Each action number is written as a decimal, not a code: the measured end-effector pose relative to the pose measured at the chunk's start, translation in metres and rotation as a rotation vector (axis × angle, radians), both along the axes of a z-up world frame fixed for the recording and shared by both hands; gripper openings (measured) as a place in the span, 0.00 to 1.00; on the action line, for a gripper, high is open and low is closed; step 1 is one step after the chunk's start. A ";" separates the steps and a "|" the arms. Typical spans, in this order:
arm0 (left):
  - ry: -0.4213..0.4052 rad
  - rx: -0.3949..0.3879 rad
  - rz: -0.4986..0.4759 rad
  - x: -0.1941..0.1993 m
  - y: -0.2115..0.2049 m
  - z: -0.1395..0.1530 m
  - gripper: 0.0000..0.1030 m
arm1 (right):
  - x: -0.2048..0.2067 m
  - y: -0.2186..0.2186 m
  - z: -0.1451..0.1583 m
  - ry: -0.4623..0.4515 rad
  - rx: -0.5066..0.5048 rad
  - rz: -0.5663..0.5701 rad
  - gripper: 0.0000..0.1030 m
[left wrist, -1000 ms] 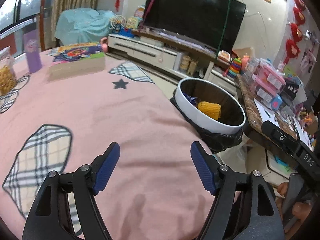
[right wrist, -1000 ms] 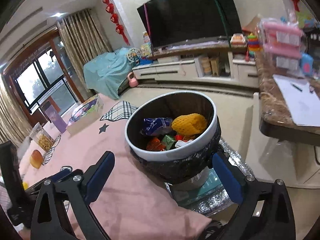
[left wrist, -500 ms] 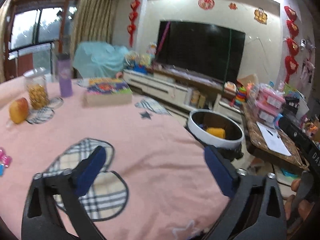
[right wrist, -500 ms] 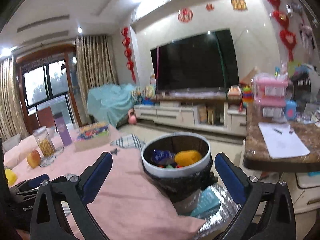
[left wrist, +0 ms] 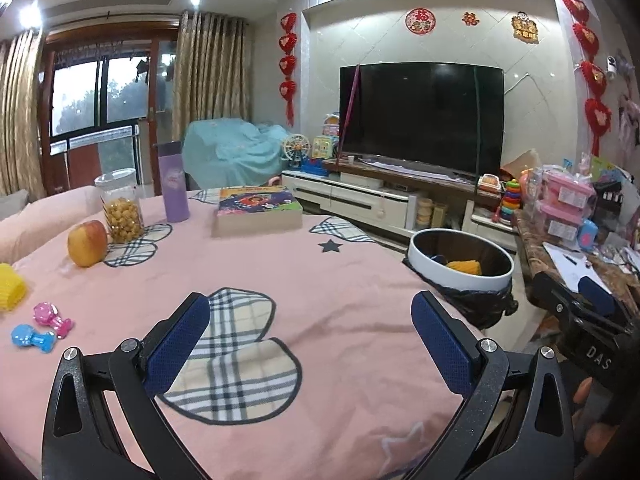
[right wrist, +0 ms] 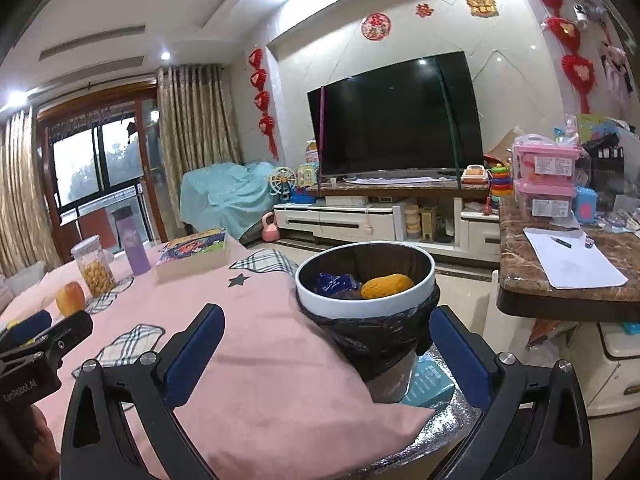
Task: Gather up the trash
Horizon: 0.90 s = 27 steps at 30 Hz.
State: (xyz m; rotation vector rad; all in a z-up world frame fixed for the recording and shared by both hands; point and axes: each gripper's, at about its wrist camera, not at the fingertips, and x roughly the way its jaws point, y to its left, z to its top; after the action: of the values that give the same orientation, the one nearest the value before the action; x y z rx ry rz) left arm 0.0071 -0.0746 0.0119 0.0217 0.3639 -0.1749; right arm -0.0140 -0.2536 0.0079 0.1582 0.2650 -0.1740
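Trash bin (right wrist: 364,280) ahead of right gripper (right wrist: 326,350) holds wrappers. Both claws spread, empty. Left gripper (left wrist: 310,338): yellow foam net (left wrist: 10,292), far left, seemingly uncollected.

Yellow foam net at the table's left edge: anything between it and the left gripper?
Nothing visible. The left gripper is open and empty over bare pink cloth; the yellow foam net lies far left, with two small toys in front of it, off that line.
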 end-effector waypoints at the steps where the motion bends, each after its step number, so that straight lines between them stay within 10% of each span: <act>1: -0.004 0.005 0.008 -0.001 0.001 0.000 1.00 | -0.002 0.002 0.000 -0.007 -0.007 0.007 1.00; 27: -0.019 0.011 -0.001 -0.009 0.000 -0.004 1.00 | -0.007 0.001 -0.001 -0.016 0.019 0.031 1.00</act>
State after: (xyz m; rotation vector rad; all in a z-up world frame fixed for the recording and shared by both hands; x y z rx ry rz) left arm -0.0022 -0.0751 0.0076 0.0346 0.3457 -0.1732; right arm -0.0206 -0.2527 0.0065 0.1739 0.2531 -0.1393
